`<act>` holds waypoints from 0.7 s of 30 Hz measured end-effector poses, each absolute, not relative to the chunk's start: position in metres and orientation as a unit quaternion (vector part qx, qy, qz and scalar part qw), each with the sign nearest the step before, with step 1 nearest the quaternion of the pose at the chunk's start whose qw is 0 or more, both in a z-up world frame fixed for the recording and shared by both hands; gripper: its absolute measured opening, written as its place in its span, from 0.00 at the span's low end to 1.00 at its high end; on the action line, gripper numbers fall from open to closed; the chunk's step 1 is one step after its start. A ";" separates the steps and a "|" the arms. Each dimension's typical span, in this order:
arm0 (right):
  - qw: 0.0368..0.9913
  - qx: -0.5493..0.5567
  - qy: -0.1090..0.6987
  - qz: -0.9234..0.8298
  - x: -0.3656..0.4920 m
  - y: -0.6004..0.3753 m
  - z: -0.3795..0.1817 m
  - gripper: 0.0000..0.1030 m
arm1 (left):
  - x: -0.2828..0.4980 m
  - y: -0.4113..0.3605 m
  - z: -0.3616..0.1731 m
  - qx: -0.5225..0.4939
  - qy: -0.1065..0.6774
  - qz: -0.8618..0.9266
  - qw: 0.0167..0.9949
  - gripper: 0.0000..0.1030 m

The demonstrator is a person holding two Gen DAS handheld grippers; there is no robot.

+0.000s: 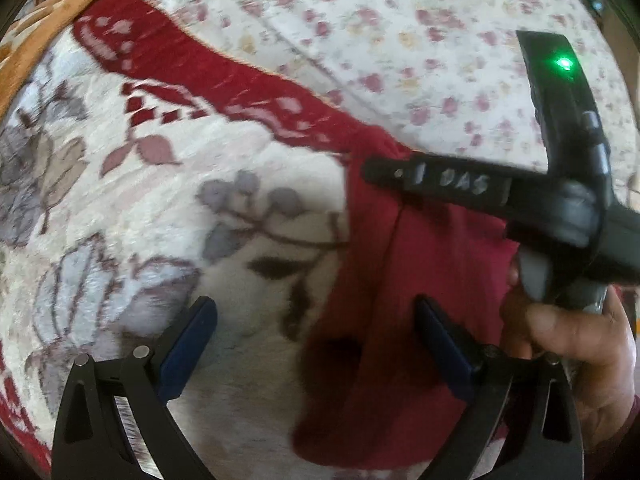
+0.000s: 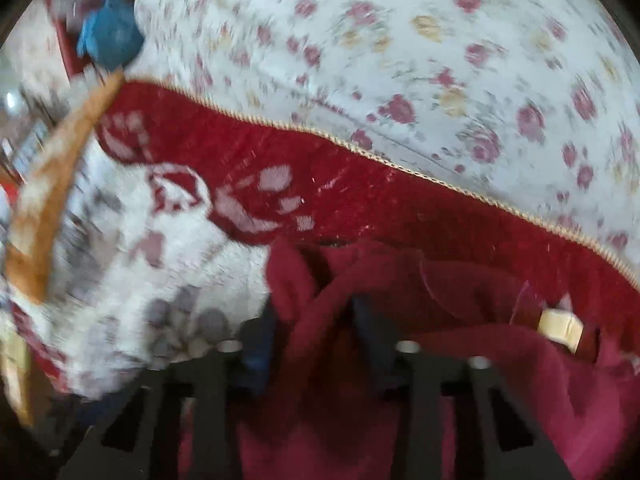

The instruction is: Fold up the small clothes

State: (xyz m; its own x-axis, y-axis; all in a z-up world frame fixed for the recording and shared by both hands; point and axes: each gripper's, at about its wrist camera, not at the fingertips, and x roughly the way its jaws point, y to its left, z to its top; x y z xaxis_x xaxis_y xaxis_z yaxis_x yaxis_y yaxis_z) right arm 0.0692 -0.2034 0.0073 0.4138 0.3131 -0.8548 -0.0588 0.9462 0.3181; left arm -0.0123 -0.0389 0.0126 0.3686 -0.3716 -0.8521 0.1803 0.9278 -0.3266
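Spread across everything, a plush blanket (image 1: 248, 216), cream with grey and mauve leaf motifs and a deep red border, its gold-trimmed edge meeting a white sheet printed with small pink and yellow flowers (image 1: 400, 40).

Lying on that blanket, close against the red border: a dark red garment (image 1: 400, 300), crumpled and partly lifted, a seam running down its middle in the left wrist view. Showing a pale label (image 2: 560, 326) near its right side in the right wrist view.

Pinched into a bunched fold of that garment, the right gripper (image 2: 316, 320), blue-padded fingers drawn close together with cloth between them. From the left wrist view, visible as a black tool (image 1: 460, 184) with a green light, reaching over the garment's upper edge, held by a bare hand (image 1: 572, 352).

Spread wide apart, the left gripper (image 1: 316, 328), hovering over the garment's left edge and the cream pile beside it, nothing between its blue pads.

Off toward the blanket's far left corner: an orange patterned cloth (image 1: 44, 40) and a blurred blue bundle (image 2: 108, 36).
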 end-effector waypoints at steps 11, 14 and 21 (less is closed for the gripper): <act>0.829 0.182 0.515 0.117 0.047 -0.238 0.032 0.28 | -0.029 -0.071 0.029 -0.066 0.513 -0.274 0.811 0.43; 0.819 0.218 0.517 0.119 0.046 -0.245 0.036 0.75 | -0.030 -0.068 0.032 -0.081 0.508 -0.284 0.809 0.33; 0.792 0.191 0.563 0.137 0.061 -0.220 0.039 0.88 | -0.041 -0.072 0.046 -0.065 0.478 -0.309 0.820 0.28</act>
State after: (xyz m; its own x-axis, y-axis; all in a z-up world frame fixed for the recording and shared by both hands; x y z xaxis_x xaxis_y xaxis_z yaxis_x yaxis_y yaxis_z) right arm 0.0610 -0.2202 0.0386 0.3290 0.4322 -0.8396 -0.0019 0.8894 0.4571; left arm -0.0414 -0.0722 0.0465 0.3524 -0.5684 -0.7435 0.4447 0.8007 -0.4014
